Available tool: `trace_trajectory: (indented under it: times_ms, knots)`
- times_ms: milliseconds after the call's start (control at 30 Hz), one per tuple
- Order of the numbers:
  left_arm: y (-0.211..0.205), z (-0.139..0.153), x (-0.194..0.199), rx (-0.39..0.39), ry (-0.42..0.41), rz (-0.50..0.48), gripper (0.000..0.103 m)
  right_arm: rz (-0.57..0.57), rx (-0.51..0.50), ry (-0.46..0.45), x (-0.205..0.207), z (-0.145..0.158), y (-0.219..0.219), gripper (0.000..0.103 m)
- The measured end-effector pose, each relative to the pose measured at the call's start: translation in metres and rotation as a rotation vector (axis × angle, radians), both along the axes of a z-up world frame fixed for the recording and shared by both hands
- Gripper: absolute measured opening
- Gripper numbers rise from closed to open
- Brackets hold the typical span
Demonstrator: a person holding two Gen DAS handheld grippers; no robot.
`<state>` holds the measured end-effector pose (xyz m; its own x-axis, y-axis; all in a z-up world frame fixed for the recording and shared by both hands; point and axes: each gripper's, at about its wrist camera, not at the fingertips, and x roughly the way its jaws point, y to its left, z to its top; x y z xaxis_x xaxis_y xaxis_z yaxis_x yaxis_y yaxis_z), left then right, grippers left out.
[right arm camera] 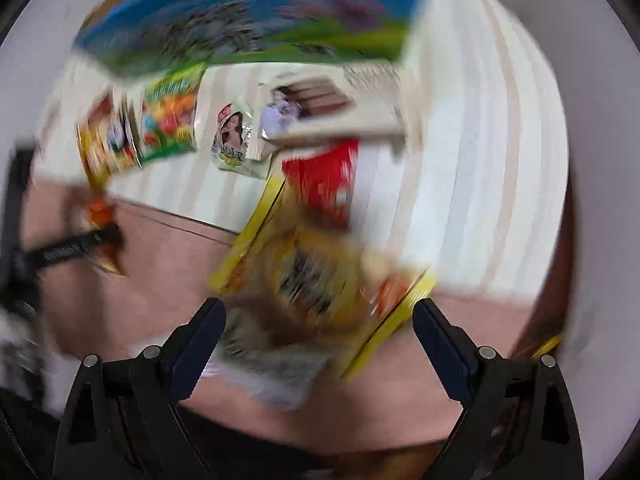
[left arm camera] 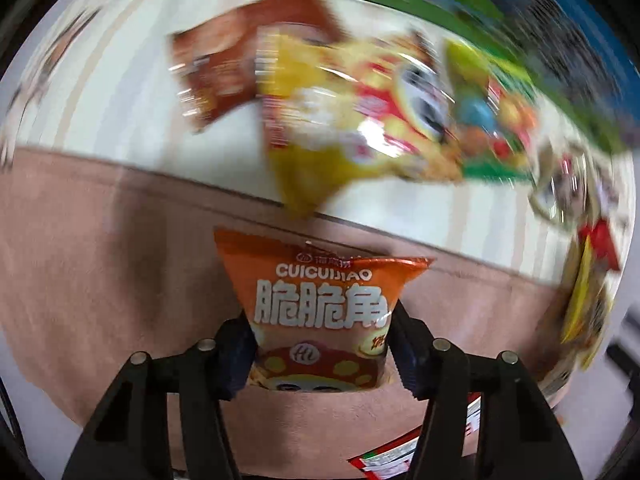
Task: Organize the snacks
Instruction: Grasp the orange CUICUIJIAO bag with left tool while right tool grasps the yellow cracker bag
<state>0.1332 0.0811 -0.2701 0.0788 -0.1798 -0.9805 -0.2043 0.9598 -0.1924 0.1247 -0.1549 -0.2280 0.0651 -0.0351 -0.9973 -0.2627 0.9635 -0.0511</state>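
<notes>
Your left gripper (left arm camera: pixel 320 344) is clamped on the orange Cuicuijiao snack bag (left arm camera: pixel 320 300), held upright above the tabletop (left arm camera: pixel 100 260). Your right gripper (right arm camera: pixel 320 340) is spread wide, with the blurred yellow snack packet (right arm camera: pixel 320 280) lying straight ahead between its fingers, long axis slanted.

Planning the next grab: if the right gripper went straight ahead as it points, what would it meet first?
Probably the yellow snack bag, lying just ahead between the open right gripper fingers; blur leaves depth unclear.

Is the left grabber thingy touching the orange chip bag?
Touching. In the left wrist view, the left gripper has its two fingers pressed against both sides of the orange chip bag, pinching it in the middle.
</notes>
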Motion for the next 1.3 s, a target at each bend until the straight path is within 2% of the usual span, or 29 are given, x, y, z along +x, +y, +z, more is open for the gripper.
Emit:
trace_trajectory:
  times_ms: [33,167,267,333,400,433,533,667,733,800,867,967,1033,1067,1100,1233,1300]
  knots:
    - [-0.010,0.000,0.000,0.012,0.000,-0.035,0.056,0.089,-0.055,0.003,0.005,-0.006,0.010,0.097]
    - [-0.032,0.002,0.000,0.046,0.000,-0.106,0.056,0.324,-0.185,0.077,0.014,-0.041,0.039,0.096]
    - [-0.045,0.004,0.000,0.059,0.000,-0.133,0.056,0.374,-0.211,0.121,0.018,-0.063,0.050,0.093]
    - [-0.051,0.006,0.001,0.063,-0.002,-0.136,0.056,0.337,-0.221,0.122,0.024,-0.071,0.053,0.092]
    - [-0.048,0.005,0.003,0.057,-0.002,-0.132,0.056,0.237,-0.148,0.146,0.030,-0.070,0.047,0.076]
    - [-0.045,0.004,0.004,0.053,0.000,-0.130,0.056,0.185,-0.118,0.158,0.033,-0.070,0.041,0.076]
    - [-0.026,-0.001,0.004,0.041,0.003,-0.119,0.056,-0.057,0.004,0.172,0.043,-0.064,0.011,0.073]
    - [-0.028,-0.001,-0.001,0.037,0.003,-0.118,0.056,-0.542,0.323,0.194,0.036,-0.062,-0.056,0.075]
    - [-0.029,-0.001,-0.001,0.037,0.006,-0.122,0.056,-0.644,0.426,0.222,0.030,-0.065,-0.070,0.081]
    - [-0.030,0.000,0.003,0.035,0.011,-0.127,0.058,-0.570,0.378,0.193,0.027,-0.058,-0.069,0.091]
    - [-0.034,0.000,0.003,0.040,0.028,-0.143,0.061,-0.417,0.257,0.126,0.025,-0.048,-0.050,0.091]
    - [-0.038,-0.007,0.005,0.036,0.035,-0.154,0.066,-0.221,0.135,0.100,0.029,-0.041,-0.022,0.091]
    - [-0.043,-0.012,0.004,0.035,0.041,-0.160,0.067,-0.163,0.068,0.109,0.033,-0.045,-0.012,0.090]
    - [-0.046,-0.013,0.004,0.036,0.044,-0.162,0.067,-0.173,0.058,0.098,0.035,-0.046,-0.012,0.079]
    - [-0.046,-0.014,0.003,0.034,0.046,-0.163,0.067,-0.194,0.064,0.091,0.037,-0.047,-0.014,0.056]
    - [-0.048,-0.019,0.006,0.019,0.054,-0.154,0.067,-0.378,0.148,0.052,0.044,-0.042,-0.031,0.054]
    - [-0.046,-0.020,0.006,0.013,0.057,-0.149,0.067,-0.422,0.181,0.044,0.045,-0.040,-0.034,0.057]
